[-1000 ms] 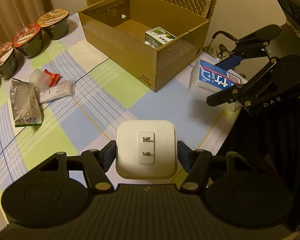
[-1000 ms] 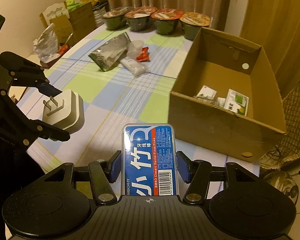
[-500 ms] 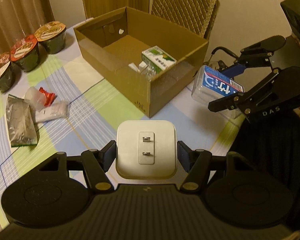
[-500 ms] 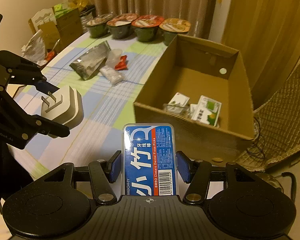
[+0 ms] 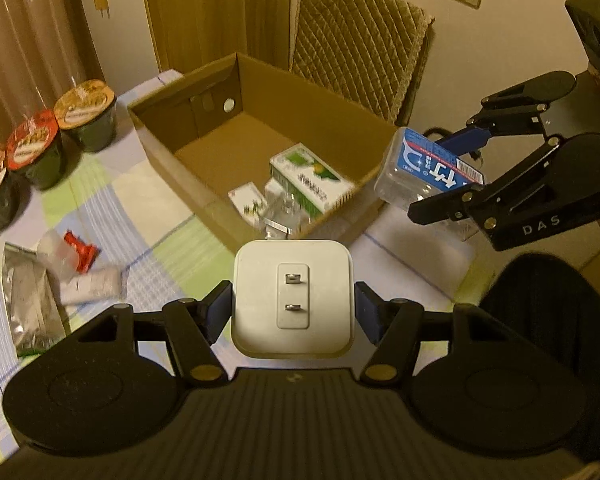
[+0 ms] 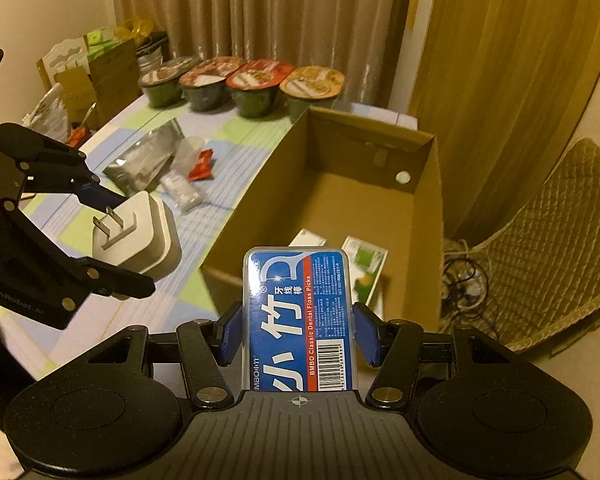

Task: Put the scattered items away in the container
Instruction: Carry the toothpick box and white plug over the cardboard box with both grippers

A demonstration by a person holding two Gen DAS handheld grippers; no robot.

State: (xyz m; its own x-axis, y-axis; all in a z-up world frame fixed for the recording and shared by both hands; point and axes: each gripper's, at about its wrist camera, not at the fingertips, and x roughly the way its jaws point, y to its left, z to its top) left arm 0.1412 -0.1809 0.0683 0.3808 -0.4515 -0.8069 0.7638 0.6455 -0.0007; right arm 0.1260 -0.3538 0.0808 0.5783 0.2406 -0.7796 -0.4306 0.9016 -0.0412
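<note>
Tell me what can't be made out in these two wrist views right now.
- Cardboard box contents: in the left wrist view the near wall hides their lower parts, and the small items beside the green-and-white carton are blurred.
- Floss pick box: its bottom edge is hidden behind the right gripper body.
- Instant noodle cups: lid print too small to read.

My left wrist view looks steeply down along its fingers, close above the near edge of the open brown cardboard box (image 5: 260,136), facing the quilted tan chair back (image 5: 360,40) and wall. My right wrist view tilts down likewise, from the box's (image 6: 340,184) other side, facing the beige curtains (image 6: 260,8). Both share the box interior, the checked blue-green tablecloth (image 5: 100,208) (image 6: 204,240), the round lidded noodle bowls (image 5: 86,114) (image 6: 312,88), and each other's black gripper (image 5: 456,184) (image 6: 112,240).
</note>
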